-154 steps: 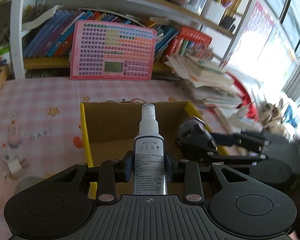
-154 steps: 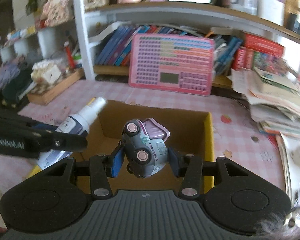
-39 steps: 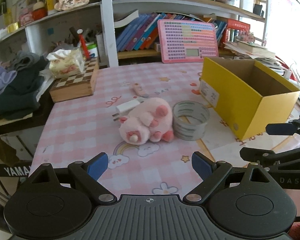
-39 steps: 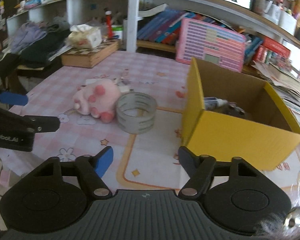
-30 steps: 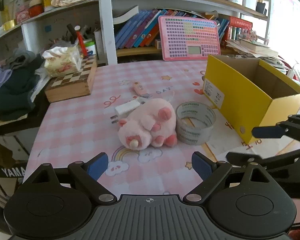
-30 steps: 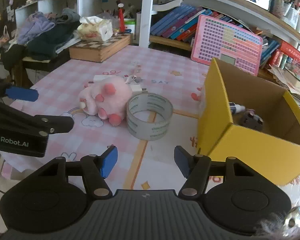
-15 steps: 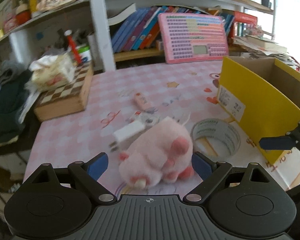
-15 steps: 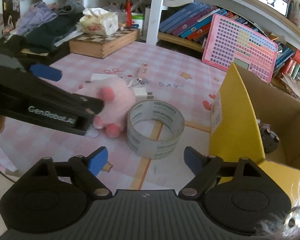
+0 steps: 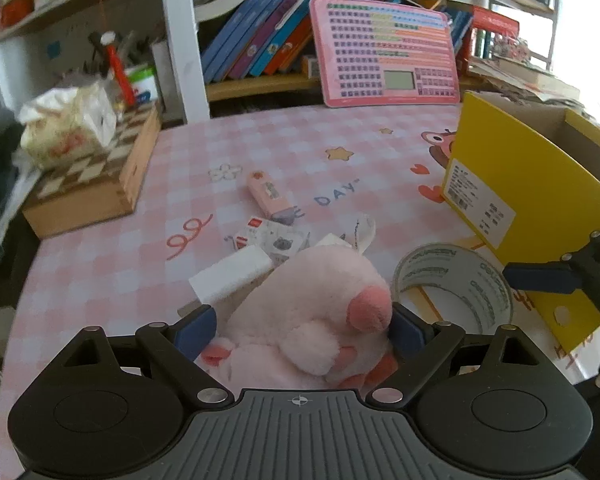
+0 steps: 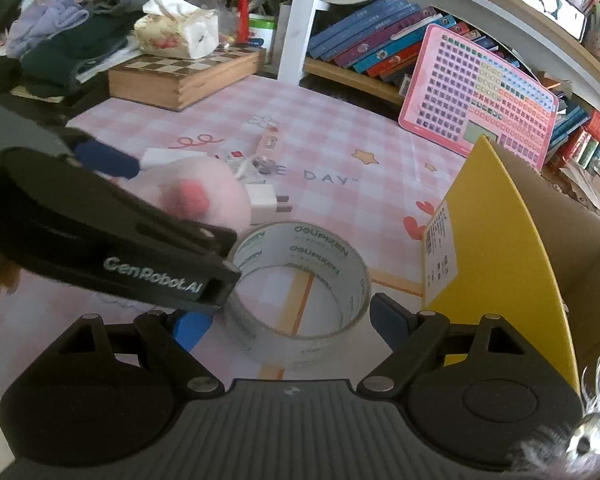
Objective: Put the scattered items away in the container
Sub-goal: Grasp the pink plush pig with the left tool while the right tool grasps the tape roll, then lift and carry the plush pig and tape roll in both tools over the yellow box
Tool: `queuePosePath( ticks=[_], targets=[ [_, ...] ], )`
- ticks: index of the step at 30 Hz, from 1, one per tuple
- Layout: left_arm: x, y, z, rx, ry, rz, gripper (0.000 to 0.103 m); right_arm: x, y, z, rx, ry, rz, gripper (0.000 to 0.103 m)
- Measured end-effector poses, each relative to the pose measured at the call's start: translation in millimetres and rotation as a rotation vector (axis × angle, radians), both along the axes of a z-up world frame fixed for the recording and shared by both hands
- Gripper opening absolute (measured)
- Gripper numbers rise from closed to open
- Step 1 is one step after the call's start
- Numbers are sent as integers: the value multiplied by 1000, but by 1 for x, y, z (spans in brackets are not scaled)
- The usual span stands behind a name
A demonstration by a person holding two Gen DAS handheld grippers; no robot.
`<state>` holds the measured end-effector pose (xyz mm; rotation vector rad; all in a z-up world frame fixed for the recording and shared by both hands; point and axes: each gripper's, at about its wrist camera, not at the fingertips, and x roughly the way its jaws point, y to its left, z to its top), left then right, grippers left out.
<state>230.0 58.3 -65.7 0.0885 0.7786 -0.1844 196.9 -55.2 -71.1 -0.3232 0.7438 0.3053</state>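
A pink plush pig (image 9: 300, 312) lies on the pink checked tablecloth, between the wide-open jaws of my left gripper (image 9: 300, 330); its blue pads flank the plush. A clear tape roll (image 10: 300, 280) lies beside it, between the open jaws of my right gripper (image 10: 288, 324). The plush also shows in the right wrist view (image 10: 204, 196), partly hidden by the left gripper's body. The yellow cardboard box (image 9: 532, 200) stands to the right, open at the top. A white charger (image 9: 232, 276), a small pink stick (image 9: 266, 192) and small printed packets (image 9: 272, 240) lie behind the plush.
A wooden chessboard box (image 9: 96, 184) with a tissue pack on it stands at the far left. A pink toy keyboard (image 9: 388, 64) leans on the bookshelf at the back. Dark clothes (image 10: 68, 52) lie piled at the left edge.
Both grippers have moved forward and down. The left gripper's jaws now straddle the plush pig, and the right gripper's jaws now straddle the tape roll. Both stay open.
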Motion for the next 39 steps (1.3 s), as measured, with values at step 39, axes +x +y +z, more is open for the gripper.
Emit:
queuePosePath(
  ticks=[39],
  targets=[
    [-72,55,42,-226,72,126,72,-10,-10,37,154,58,52,83]
  ],
)
